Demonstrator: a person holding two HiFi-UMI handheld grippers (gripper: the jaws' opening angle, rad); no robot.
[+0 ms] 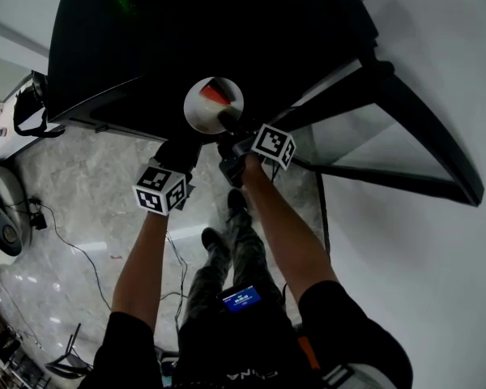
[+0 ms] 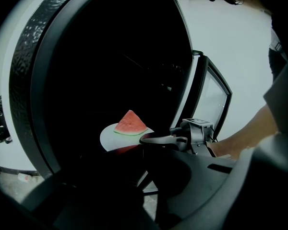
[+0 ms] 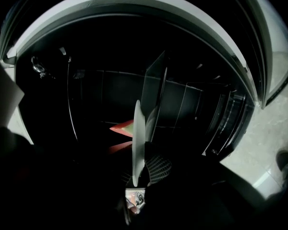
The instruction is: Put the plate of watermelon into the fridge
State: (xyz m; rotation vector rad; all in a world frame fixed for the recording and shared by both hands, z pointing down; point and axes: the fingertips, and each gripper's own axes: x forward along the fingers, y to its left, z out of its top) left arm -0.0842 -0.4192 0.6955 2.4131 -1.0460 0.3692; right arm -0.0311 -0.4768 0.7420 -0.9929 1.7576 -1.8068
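**Fingers pinch plate rim at open fridge**

Right gripper clamps the thin, round white plate, level at the fridge's dark mouth. On it lies a red watermelon wedge with green rind. Left gripper, closed and empty, hovers just beside. Black-framed glass door stands open at right.
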